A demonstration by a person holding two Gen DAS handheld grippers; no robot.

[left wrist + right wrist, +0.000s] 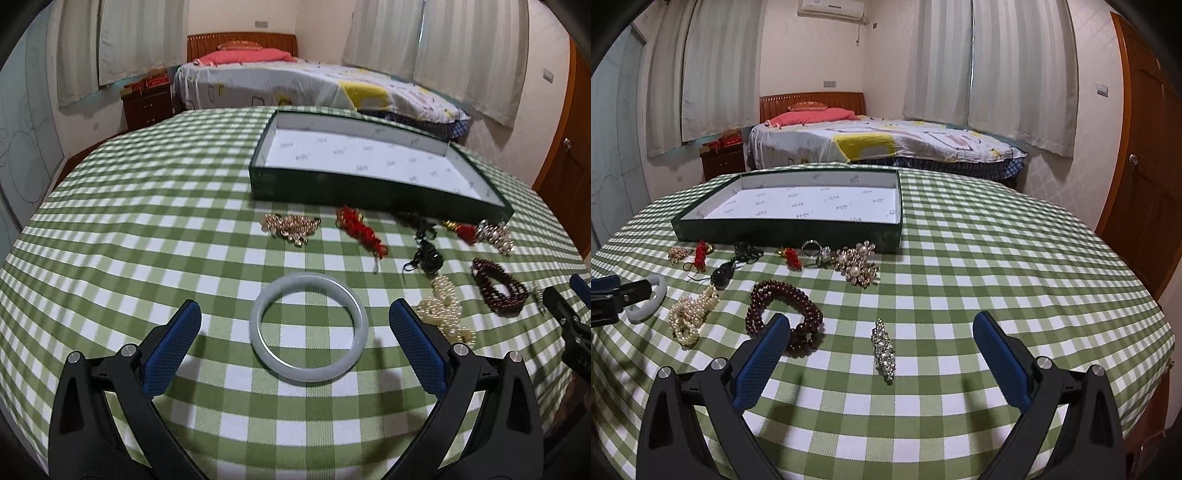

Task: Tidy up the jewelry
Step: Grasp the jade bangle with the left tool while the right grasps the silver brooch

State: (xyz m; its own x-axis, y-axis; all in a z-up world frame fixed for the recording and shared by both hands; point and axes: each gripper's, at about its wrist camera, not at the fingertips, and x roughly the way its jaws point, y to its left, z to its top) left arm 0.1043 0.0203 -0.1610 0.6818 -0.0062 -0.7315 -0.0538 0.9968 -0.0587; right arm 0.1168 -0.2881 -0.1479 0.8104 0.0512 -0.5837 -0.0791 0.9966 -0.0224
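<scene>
A: What sat nearest in the left wrist view?

B: The left hand-held gripper (295,321), its jaws spread wide and gripping nothing. The pale bangle (308,326) lay flat on the tabletop (110,258) at lower centre of the frame, right between the two blue pads and touching neither. Being a ring, it had no long axis to line up with.

A: And the right one?

B: The right hand-held gripper (881,336) was also released and empty. A silver brooch (883,350) lay between its pads at lower centre, its long axis running away from the camera, roughly along the fingers. I judged a squeeze would meet its narrow sides.

A: So which hand was closer to what?

B: Each had its own piece squarely ahead. The dark red bead bracelet (785,319) lay just left of the brooch, partly behind the left pad, and the pearl strand (692,314) further left, between the two grippers.

A: Farther back?

B: A row of smaller pieces: a gold cluster (291,227), a red knotted cord (360,230), a black cord pendant (424,254), and a pearl brooch (857,264) just before the box.

A: The box?

B: An open dark green box (369,188), white-lined and holding nothing, at upper centre. Nothing was sorted yet, in my judgement.
</scene>
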